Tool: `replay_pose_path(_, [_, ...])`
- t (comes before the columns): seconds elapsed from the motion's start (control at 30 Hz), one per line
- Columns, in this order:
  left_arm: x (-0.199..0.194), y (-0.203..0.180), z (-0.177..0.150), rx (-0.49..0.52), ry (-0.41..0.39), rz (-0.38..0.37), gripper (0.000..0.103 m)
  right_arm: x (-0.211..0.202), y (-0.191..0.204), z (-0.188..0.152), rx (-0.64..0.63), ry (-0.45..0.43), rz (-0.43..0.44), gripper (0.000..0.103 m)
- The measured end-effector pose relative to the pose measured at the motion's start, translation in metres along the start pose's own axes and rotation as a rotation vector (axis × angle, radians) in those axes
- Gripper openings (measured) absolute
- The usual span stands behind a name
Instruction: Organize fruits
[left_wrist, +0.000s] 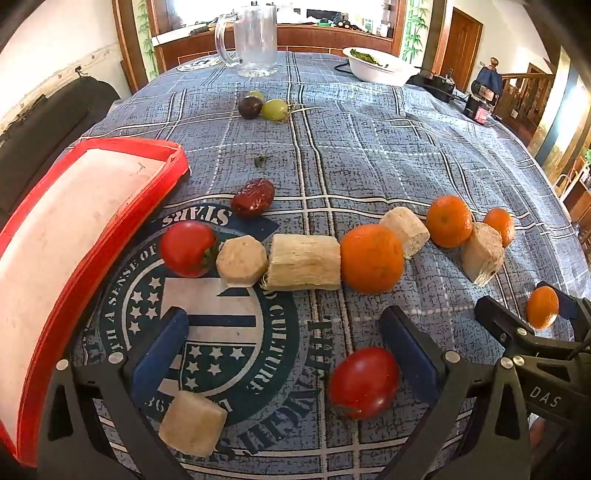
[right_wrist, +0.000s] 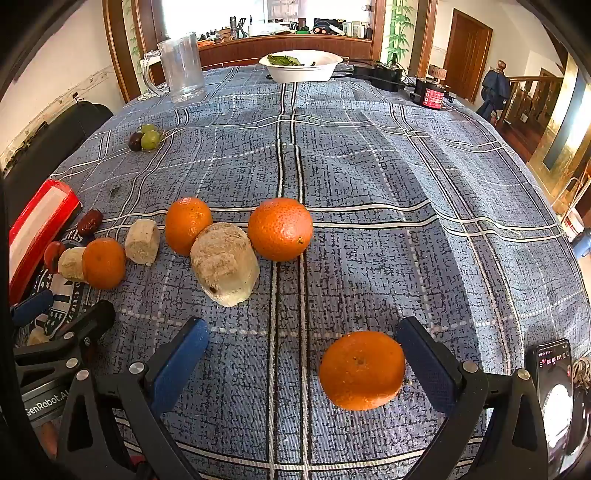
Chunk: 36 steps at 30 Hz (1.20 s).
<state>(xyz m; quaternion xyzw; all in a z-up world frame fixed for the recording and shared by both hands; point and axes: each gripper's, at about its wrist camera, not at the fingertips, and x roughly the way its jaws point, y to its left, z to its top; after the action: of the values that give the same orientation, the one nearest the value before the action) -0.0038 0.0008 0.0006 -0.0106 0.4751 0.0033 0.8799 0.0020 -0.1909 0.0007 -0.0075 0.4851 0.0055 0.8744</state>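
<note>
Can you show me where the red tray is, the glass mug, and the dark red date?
red tray (left_wrist: 66, 236), left wrist view, on its pale inner floor.
glass mug (left_wrist: 255, 44), left wrist view, on the middle of its clear body.
dark red date (left_wrist: 253, 197), left wrist view, on its wrinkled top.

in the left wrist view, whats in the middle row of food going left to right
tomato → octagonal pale chunk → long fibrous chunk → big orange → pale chunk → second orange

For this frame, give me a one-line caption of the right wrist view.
Open right gripper poised over an orange on the blue tablecloth, three more oranges beyond.
</note>
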Motion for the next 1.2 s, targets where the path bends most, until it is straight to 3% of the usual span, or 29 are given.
replay_pose_path(0.13, [-0.02, 0.003, -0.002, -0.019, -0.108, 0.0, 0.103, -0.008, -0.002, -0.006, -0.001, -0.017, 0.014, 0.103])
replay_pose_path(0.23, [-0.05, 0.003, -0.012, 0.005, -0.235, 0.024, 0.103, -0.033, -0.01, -0.018, 0.011, -0.086, 0.027, 0.103])
replay_pose_path(0.43, [-0.093, 0.005, -0.021, 0.058, -0.345, 0.053, 0.103, -0.088, -0.008, -0.032, 0.005, -0.251, 0.055, 0.103])
replay_pose_path(0.73, [-0.107, 0.01, -0.025, 0.08, -0.349, 0.074, 0.103, -0.124, -0.003, -0.048, 0.011, -0.336, 0.075, 0.103])
replay_pose_path(1.2, [-0.095, 0.008, -0.033, 0.098, -0.303, 0.075, 0.103, -0.128, -0.012, -0.063, 0.029, -0.35, 0.095, 0.103])
